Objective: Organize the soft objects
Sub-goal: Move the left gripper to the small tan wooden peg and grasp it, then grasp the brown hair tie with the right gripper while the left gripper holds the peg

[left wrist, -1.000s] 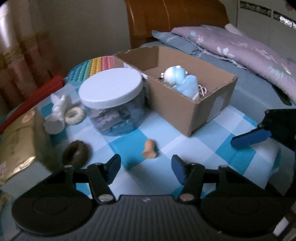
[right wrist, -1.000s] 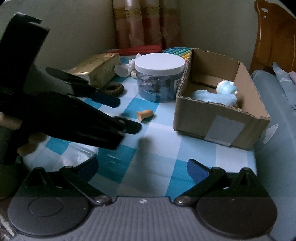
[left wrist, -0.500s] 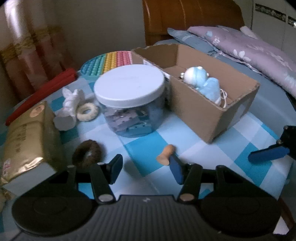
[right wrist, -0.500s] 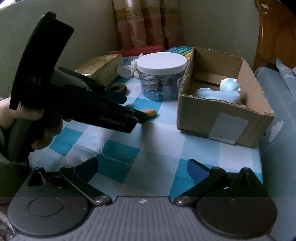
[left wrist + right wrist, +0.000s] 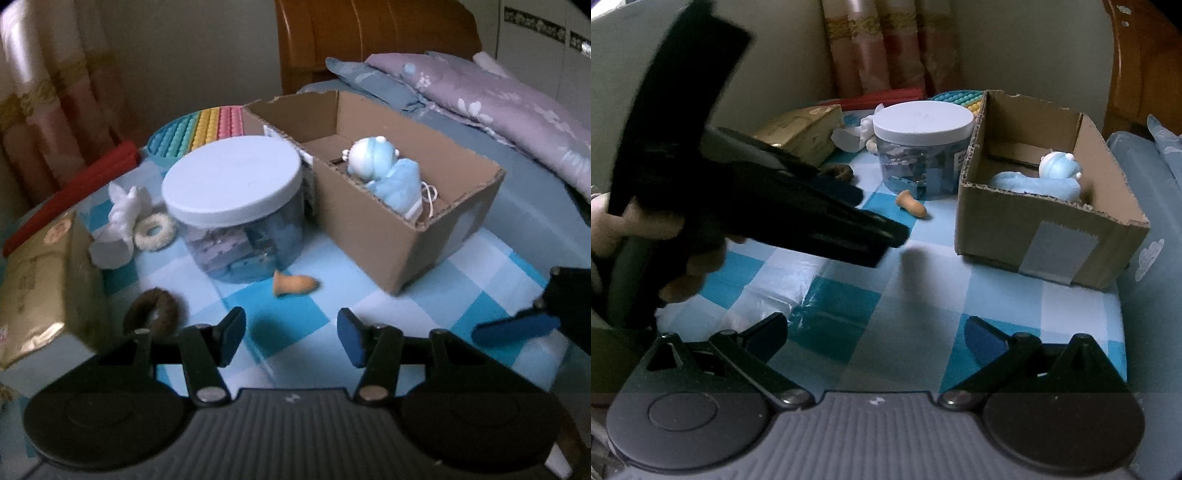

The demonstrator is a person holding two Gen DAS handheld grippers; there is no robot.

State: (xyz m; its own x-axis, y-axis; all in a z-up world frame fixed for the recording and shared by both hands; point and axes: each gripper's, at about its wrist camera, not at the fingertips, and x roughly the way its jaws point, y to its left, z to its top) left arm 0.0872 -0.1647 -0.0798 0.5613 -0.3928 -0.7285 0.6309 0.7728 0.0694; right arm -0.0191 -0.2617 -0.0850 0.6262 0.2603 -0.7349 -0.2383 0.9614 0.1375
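The left gripper has its fingers spread wide with nothing between them, hanging over the checked counter. The small orange soft piece lies on the cloth just ahead of it, at twelve o'clock, right beside the white-lidded jar and near the cardboard box, where a blue plush toy already sits.

To my eye the trouble is how close that orange piece sits to the jar. If the fingers come down a shade too far forward, the far one could bump the jar wall and nudge the piece away, or close on nothing. It looks rounded and tapered, so a squeeze on the narrow end could squirt it out sideways, perhaps under the jar's edge or against the box.

The right gripper is also spread and empty, low at the near edge of the counter, at about three o'clock from the left one. Both tools reaching for the box at once might clash. The brown ring at ten o'clock lies close enough to be dragged by a careless sweep.
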